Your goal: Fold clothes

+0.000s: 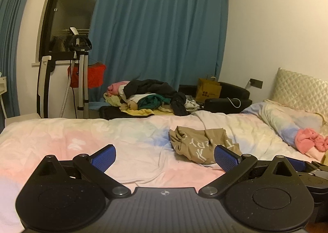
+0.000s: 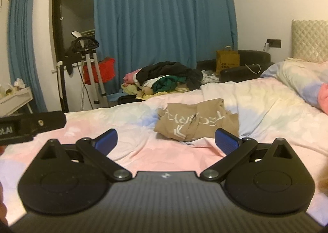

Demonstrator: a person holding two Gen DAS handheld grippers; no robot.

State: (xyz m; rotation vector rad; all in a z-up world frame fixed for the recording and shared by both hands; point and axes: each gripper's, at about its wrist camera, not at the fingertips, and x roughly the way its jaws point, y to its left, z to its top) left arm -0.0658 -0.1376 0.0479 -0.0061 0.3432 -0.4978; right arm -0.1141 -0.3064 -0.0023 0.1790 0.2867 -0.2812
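A tan garment (image 1: 203,143) with white lettering lies crumpled on the pastel bedsheet (image 1: 102,134); it also shows in the right wrist view as the tan garment (image 2: 196,123). My left gripper (image 1: 165,157) hovers open above the sheet, short of the garment, with its right blue pad overlapping the garment's near edge in the image. My right gripper (image 2: 166,140) is open too, nothing between its blue pads, with the garment just beyond. Part of the left gripper's body (image 2: 30,126) shows at the left of the right wrist view.
A pile of mixed clothes (image 1: 151,95) sits beyond the bed's far edge. A pillow (image 1: 287,122) and a pink cloth (image 1: 309,140) lie at the right by the headboard (image 1: 301,89). A garment steamer stand (image 1: 80,69), a brown paper bag (image 1: 208,89) and blue curtains (image 1: 160,28) stand behind.
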